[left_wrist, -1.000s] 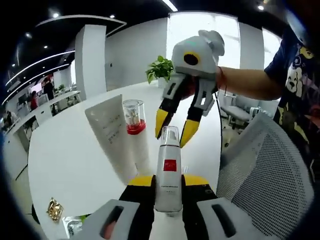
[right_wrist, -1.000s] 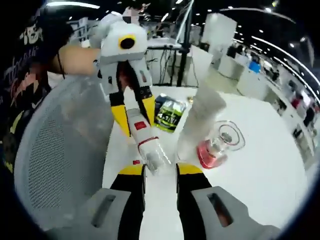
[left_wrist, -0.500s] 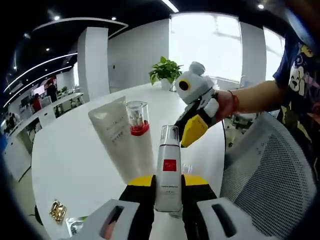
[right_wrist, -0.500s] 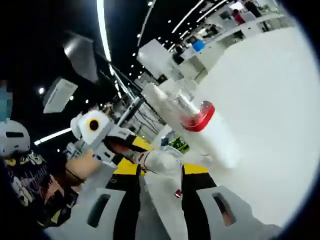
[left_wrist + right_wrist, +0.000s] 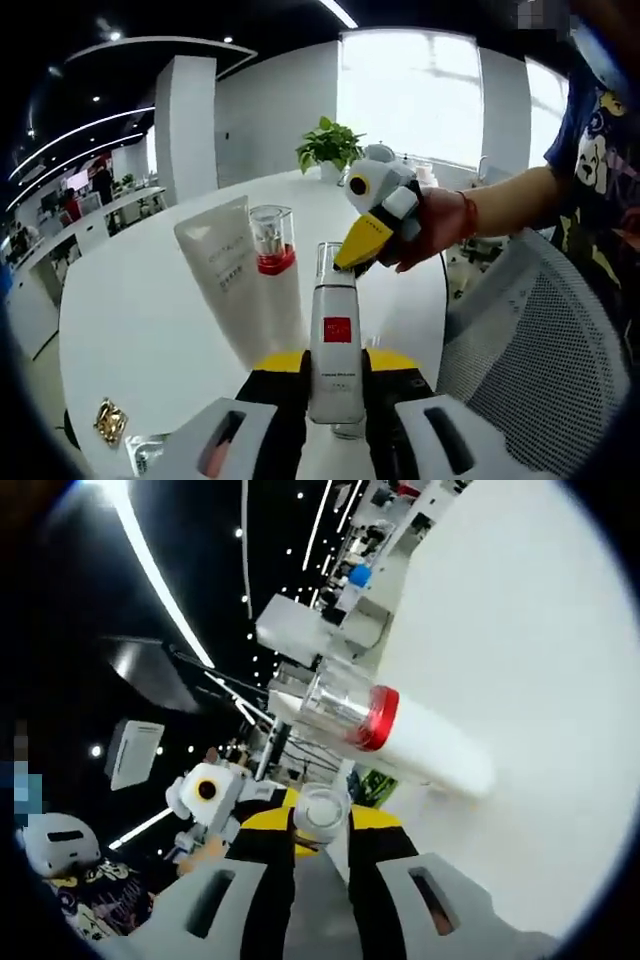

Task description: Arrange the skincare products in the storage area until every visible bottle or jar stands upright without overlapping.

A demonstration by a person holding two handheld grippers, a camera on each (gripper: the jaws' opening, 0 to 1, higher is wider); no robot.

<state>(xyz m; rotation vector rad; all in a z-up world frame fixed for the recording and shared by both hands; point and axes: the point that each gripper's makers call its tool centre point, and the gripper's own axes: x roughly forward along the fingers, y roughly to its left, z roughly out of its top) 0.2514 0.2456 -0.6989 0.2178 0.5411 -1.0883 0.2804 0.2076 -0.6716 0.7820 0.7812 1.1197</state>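
In the left gripper view, the left claw (image 5: 335,375) at bottom centre pinches the base of a white bottle with a red square label (image 5: 335,345), held upright above the white desk (image 5: 150,310). The right claw (image 5: 360,240) comes in from the right, its yellow tips at the bottle's clear cap; whether it is spread or pressed together I cannot tell. Left of centre stand a white tube (image 5: 225,275) and a clear-capped bottle with a red collar (image 5: 272,270), touching. A gold wrapper (image 5: 108,420) lies at lower left. In the right gripper view that cap (image 5: 320,810) sits between the jaws at bottom centre
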